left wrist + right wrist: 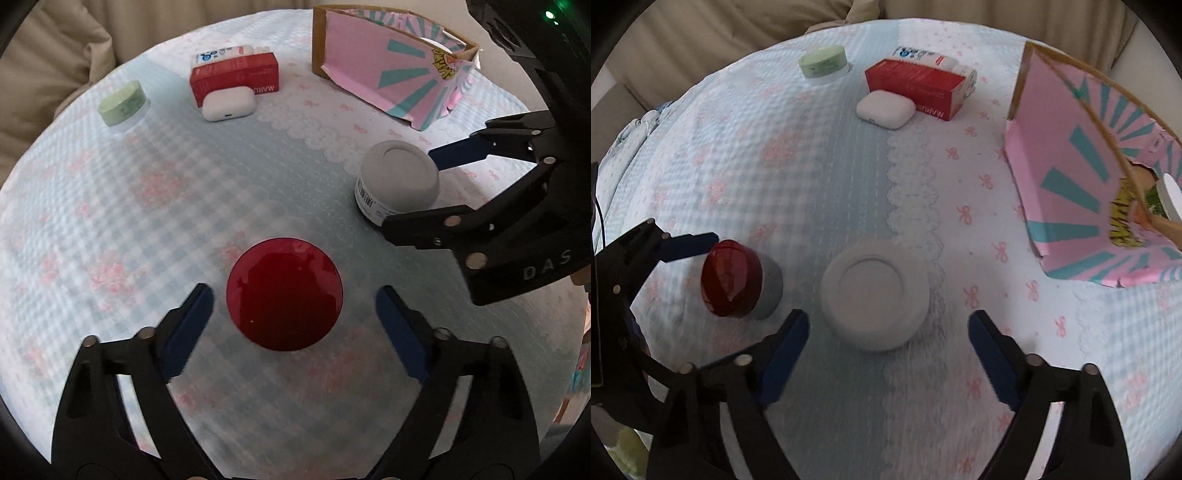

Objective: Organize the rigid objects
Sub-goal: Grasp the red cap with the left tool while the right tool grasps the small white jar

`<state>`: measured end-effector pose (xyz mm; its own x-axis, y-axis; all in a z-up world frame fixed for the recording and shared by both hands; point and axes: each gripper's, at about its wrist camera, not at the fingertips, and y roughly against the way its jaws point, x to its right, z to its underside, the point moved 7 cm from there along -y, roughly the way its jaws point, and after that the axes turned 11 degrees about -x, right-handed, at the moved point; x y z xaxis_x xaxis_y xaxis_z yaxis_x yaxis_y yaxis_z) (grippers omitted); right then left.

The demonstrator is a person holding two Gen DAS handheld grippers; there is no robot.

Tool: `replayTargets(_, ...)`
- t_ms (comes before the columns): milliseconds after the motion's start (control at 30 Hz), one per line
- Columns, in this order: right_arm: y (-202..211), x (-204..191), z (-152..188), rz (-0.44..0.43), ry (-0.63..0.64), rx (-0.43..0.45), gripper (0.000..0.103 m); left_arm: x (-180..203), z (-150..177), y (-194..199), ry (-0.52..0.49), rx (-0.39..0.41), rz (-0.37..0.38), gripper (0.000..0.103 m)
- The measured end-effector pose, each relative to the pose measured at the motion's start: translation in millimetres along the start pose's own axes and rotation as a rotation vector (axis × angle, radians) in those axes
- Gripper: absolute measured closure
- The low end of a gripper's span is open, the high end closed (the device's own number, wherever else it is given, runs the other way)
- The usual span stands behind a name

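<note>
Left wrist view: the left gripper (pixel 293 295) is pointed steeply down over the red-lidded jar (pixel 284 293), which stands upright on the bedspread (pixel 184 192). The jar is framed between the two blue pads (pixel 397 325), and a gap is seen on each side; nothing is grasped and the fingers are spread apart. To the right in the same view, the right gripper (pixel 410 188) is seen straddling the white-lidded jar (pixel 399 181); whether its lower finger touches the jar wall cannot be told here.

Right wrist view: the white-lidded jar is seen from above between the blue pads (pixel 788 343), with clear cloth on both sides, so the fingers are released and no contact is made.

Near the far edge of the bedspread, a green jar (pixel 123 103) is set apart to the left. A white earbud case (pixel 229 103) is placed against the front of a red carton (pixel 234 75), and a tube (pixel 229 53) lies behind that carton. A pink and teal cardboard box (pixel 391 74) stands at the far right, with a white object partly visible inside.
</note>
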<state>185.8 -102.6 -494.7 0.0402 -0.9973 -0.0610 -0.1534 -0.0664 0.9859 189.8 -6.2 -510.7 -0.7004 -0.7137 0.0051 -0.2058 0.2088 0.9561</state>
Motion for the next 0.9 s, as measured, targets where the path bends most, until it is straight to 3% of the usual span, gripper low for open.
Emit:
replayTargets(100, -3, -2, -5, -0.010, 0.007, 0.013, 0.028, -1, -2, -1, -0.001, 0.013, 0.001, 0.020)
replayTargets(200, -3, -6, -6, -0.004, 0.026, 0.025, 0.030, -1, -6, -4, -0.007, 0.011, 0.012, 0.034)
replayTargets(333, -8, -9, -7, 0.003, 0.043, 0.014, 0.047, -6, -8, -12, -0.002, -0.013, 0.000, 0.051)
replayTargets(900, -2, -3, -7, 0.003, 0.038, 0.009, 0.050, -18, -4, 3, 0.070, -0.030, 0.026, 0.052)
